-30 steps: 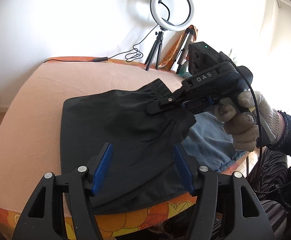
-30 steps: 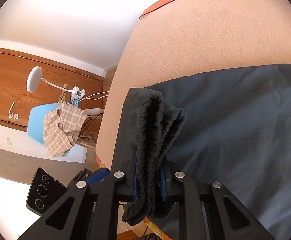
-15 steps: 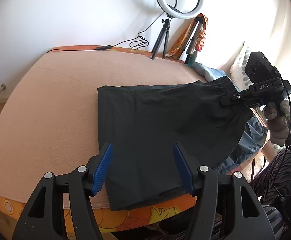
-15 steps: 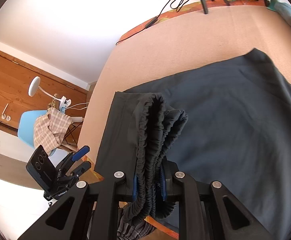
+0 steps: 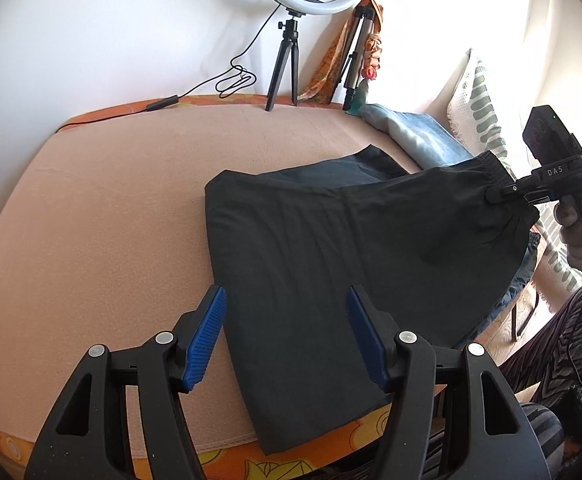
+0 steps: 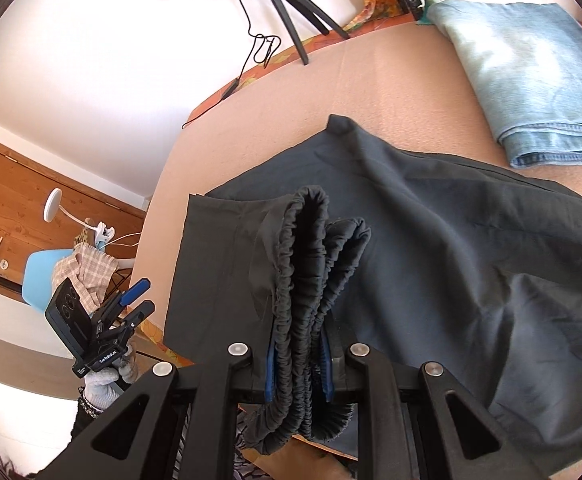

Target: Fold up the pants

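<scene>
Black pants lie spread over the peach-covered bed, their legs folded near the front edge. My left gripper is open and empty, hovering over the pants' near end. My right gripper is shut on the bunched elastic waistband and holds it lifted at the bed's right side; it also shows in the left wrist view. The left gripper shows in the right wrist view, off the bed's left edge.
Folded blue jeans lie at the far right of the bed. A ring light on a tripod and cables stand at the back edge. A patterned pillow is on the right. A blue chair stands beyond the bed.
My right gripper has carried the waistband to the right, stretching the pants out across the bed. My left gripper has stayed open and drawn back from the pants.
</scene>
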A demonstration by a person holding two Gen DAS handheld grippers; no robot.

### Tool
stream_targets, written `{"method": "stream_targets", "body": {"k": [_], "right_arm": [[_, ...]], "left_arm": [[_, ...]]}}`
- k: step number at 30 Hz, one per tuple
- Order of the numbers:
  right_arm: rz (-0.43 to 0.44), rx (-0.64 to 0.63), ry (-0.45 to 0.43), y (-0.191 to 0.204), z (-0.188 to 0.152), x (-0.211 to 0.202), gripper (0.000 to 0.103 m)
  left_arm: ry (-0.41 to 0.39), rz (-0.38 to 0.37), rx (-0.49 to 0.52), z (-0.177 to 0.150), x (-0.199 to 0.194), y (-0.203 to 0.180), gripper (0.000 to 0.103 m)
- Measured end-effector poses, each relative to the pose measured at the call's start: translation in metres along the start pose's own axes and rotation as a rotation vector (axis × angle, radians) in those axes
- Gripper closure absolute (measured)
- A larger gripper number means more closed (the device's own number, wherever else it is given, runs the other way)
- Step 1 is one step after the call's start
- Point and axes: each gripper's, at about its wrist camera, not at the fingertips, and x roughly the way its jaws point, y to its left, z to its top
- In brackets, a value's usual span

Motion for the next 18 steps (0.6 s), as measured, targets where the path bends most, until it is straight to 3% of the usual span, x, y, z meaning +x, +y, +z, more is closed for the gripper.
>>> {"method": "stream_targets", "body": {"k": [18], "right_arm": [[-0.164, 0.128, -0.049, -0.120, -0.012, -0.088, 0.087]], "left_arm": [[0.086, 0.008, 0.021, 0.010, 0.030, -0.022, 0.042]]}}
